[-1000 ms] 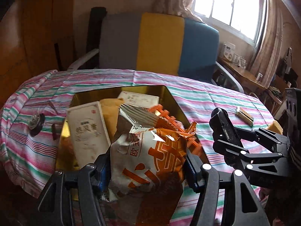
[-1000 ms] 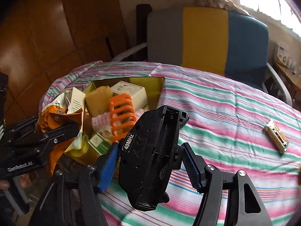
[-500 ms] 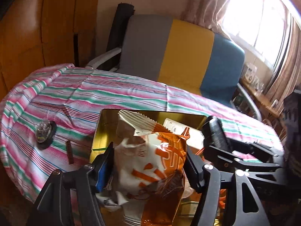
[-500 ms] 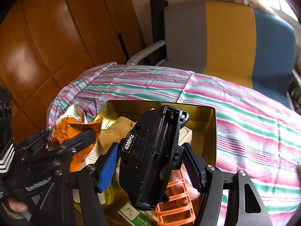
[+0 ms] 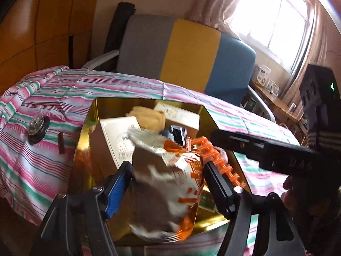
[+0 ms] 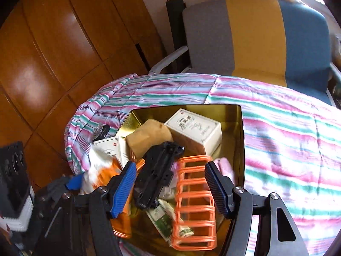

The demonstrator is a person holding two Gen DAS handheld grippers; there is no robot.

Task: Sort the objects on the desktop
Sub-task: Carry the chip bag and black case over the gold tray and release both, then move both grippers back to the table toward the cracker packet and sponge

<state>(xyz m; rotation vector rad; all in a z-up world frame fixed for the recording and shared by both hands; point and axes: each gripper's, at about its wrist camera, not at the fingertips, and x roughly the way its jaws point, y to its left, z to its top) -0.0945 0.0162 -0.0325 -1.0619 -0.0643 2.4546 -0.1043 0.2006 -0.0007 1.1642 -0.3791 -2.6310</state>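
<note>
My left gripper (image 5: 166, 183) hangs open over the gold tin (image 5: 149, 101). An orange-and-white snack bag (image 5: 168, 183) sits blurred and tilted between its pads, loose in the gap. My right gripper (image 6: 169, 185) is open above the same gold tin (image 6: 213, 108). A black plastic remote body (image 6: 157, 177) lies below it among the tin's contents, apart from the right pad. The snack bag (image 6: 102, 170) and the left gripper's blue pad (image 6: 73, 181) show at lower left. In the left wrist view the right gripper's finger (image 5: 251, 147) reaches in from the right.
The tin holds a white box (image 6: 194, 128), a brown paper bag (image 6: 149, 136) and an orange plastic rack (image 6: 194, 202). On the striped cloth (image 5: 42, 166) left of the tin stand a round glass piece (image 5: 37, 123) and a small brown stick (image 5: 61, 143). A padded chair (image 5: 187, 53) stands behind.
Both grippers came over the tin. The black remote body left the right gripper's jaws and dropped into the tin. The left jaws widened and the snack bag slips between them.
</note>
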